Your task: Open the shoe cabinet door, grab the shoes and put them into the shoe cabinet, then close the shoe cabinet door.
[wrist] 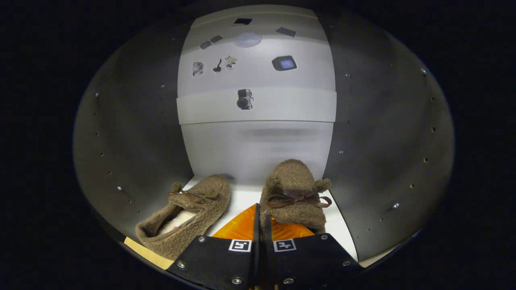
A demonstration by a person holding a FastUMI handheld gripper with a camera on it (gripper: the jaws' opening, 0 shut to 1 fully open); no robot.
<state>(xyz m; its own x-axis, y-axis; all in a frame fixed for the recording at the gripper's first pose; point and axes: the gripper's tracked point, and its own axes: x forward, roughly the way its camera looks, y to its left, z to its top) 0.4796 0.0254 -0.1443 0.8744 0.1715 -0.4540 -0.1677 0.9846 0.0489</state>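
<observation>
the view looks into the shoe cabinet (133, 133), whose dark side walls, dotted with small shelf-pin holes and screws, curve away at nine and three o'clock. starting at the left, a fuzzy brown slipper (186, 213) lies on the white cabinet floor (242, 199) at about eight o'clock from the fingers, angled so its open heel faces back toward the cabinet's front edge and its pale lining shows; a small bow and pompoms sit on its top. a tan strip of the front edge (147, 253) runs just under its heel. in the middle, the gripper (263, 225) has its two fingers drawn together with barely a slit between them, and they pinch the rear edge of the second slipper (294, 195), which sits at twelve to one o'clock just ahead of the tips, toe toward the back wall, its brown ribbon bow facing the camera. each finger block carries a small square black-and-white marker. beyond both slippers, at twelve o'clock, the pale back panel (258, 149) rises, with small stickers (245, 98) of gadgets scattered higher up; no writing on them can be made out.
</observation>
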